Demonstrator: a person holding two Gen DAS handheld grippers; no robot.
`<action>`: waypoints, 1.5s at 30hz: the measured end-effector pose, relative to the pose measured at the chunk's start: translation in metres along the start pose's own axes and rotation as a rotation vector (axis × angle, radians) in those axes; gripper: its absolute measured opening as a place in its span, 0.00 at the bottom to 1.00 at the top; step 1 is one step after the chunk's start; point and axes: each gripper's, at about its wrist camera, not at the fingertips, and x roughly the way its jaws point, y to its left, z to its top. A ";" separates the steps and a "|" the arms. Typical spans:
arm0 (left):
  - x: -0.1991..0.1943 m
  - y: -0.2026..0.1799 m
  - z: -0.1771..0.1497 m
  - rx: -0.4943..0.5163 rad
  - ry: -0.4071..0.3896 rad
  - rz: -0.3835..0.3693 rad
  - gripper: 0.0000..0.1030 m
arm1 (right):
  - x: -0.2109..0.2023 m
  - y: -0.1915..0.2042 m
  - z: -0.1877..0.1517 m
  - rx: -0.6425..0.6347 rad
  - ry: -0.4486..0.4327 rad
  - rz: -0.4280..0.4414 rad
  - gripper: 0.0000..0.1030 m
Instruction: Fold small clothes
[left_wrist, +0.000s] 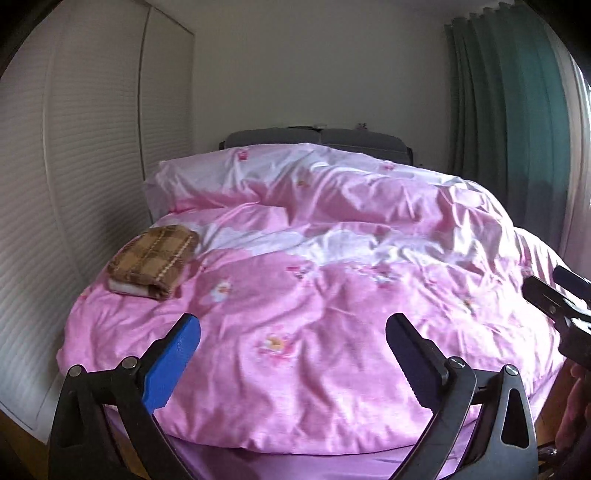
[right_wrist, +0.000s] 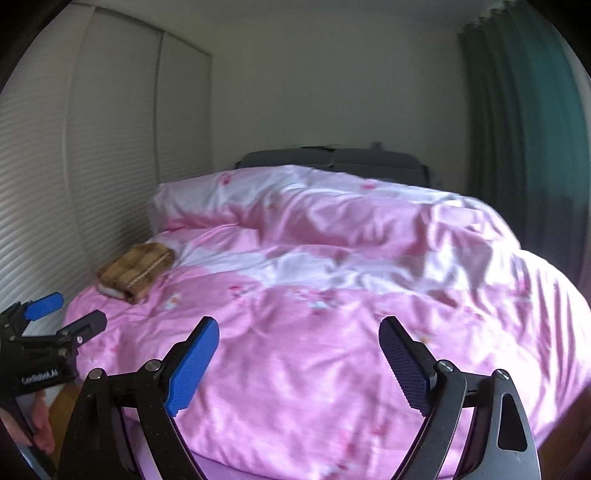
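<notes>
A folded brown plaid cloth (left_wrist: 153, 260) lies on the left side of the pink duvet (left_wrist: 314, 314), close to the wall; it also shows in the right wrist view as the same folded cloth (right_wrist: 136, 269). My left gripper (left_wrist: 293, 328) is open over the foot of the bed, nothing between its fingers, well short of the cloth. My right gripper (right_wrist: 299, 332) is open too and holds nothing. The left gripper (right_wrist: 70, 314) appears at the left edge of the right wrist view, and the right gripper's tip (left_wrist: 554, 295) at the right edge of the left wrist view.
The rumpled pink duvet covers the whole bed. White slatted wardrobe doors (left_wrist: 74, 166) run along the left. A grey headboard (left_wrist: 317, 142) stands at the back and green curtains (left_wrist: 506, 122) hang on the right. A hand (right_wrist: 40, 424) holds the left gripper's grip.
</notes>
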 end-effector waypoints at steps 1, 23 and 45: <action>-0.001 -0.006 0.000 -0.003 0.000 0.003 1.00 | -0.007 -0.008 -0.003 0.003 -0.007 -0.017 0.88; -0.002 -0.058 -0.023 0.070 0.001 0.018 1.00 | -0.026 -0.059 -0.034 0.064 -0.007 -0.084 0.89; 0.005 -0.053 -0.025 0.059 0.021 0.022 1.00 | -0.023 -0.056 -0.037 0.075 -0.003 -0.062 0.89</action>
